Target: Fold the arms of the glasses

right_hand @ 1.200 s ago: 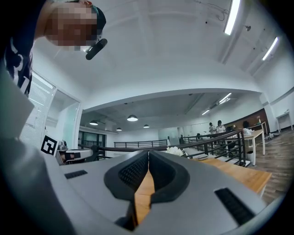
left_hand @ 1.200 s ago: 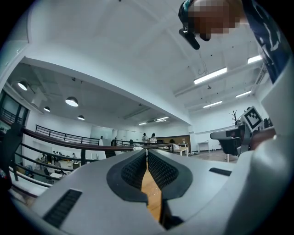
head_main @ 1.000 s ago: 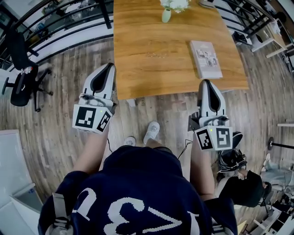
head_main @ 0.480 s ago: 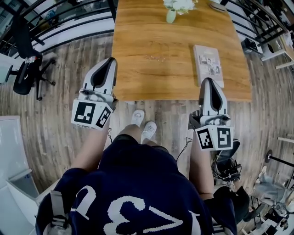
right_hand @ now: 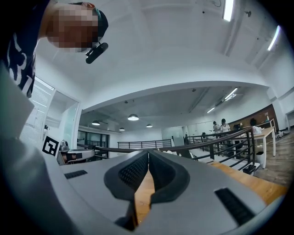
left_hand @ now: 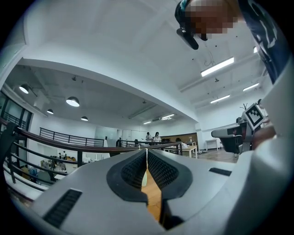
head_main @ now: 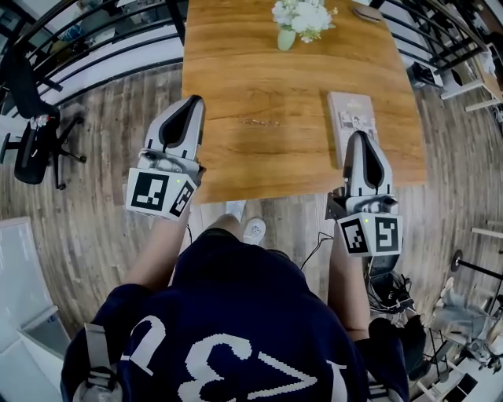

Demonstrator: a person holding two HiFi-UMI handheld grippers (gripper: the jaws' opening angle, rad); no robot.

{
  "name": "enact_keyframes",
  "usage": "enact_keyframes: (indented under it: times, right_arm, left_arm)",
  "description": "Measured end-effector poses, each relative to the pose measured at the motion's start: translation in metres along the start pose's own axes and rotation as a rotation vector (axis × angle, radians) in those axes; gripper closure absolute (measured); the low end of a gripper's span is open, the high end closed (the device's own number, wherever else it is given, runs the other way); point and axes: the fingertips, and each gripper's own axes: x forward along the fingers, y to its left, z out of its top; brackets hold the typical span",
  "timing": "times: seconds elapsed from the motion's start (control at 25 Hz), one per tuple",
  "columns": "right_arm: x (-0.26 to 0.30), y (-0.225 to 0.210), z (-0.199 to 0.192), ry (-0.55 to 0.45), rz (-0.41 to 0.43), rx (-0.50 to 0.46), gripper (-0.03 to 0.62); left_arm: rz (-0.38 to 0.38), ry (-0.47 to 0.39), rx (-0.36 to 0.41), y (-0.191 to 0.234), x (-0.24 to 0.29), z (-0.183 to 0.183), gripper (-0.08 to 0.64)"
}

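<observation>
Jaws pressed together, empty, on left gripper (head_main: 191, 104) and right gripper (head_main: 360, 138); faint glasses (head_main: 259, 122), perhaps, on table (head_main: 236, 47).

Navy top (head_main: 236, 314), white numerals; white sneaker (head_main: 253, 230); pale-grey left hand-held gripper (head_main: 192, 100); matching right hand-held gripper (head_main: 359, 136)

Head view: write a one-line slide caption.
Left gripper and right gripper, both shut, hover at a wooden table bearing book and flowers.

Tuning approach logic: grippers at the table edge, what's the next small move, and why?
Probably ease both forward over the table toward the faint thin shape that looks like the glasses. The left gripper and right gripper are shut and empty at the near edge, and the glasses lie further in, between them.
</observation>
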Motion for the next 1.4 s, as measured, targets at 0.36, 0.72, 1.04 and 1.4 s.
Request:
enact_keyframes:
  times: [0.36,0.72,1.04,1.4]
  right_arm:
    - [0.078,0.003,-0.009,0.017,-0.017,0.004,0.566]
    - [0.117,0.013,-0.062,0.122,0.064,0.153,0.566]
    - [0.116,0.06,-0.181,0.326,0.114,0.449,0.566]
    - [0.104,0.071,-0.306,0.511,-0.033,1.02,0.563]
  left_arm:
    - [-0.085,-0.027,-0.018,0.048,0.055,-0.007,0.54]
    - [-0.078,0.014,-0.1,0.063,0.069,-0.045,0.54]
    - [-0.078,0.11,-0.147,0.056,0.072,-0.088,0.54]
    - [-0.066,0.203,-0.148,0.055,0.062,-0.124,0.54]
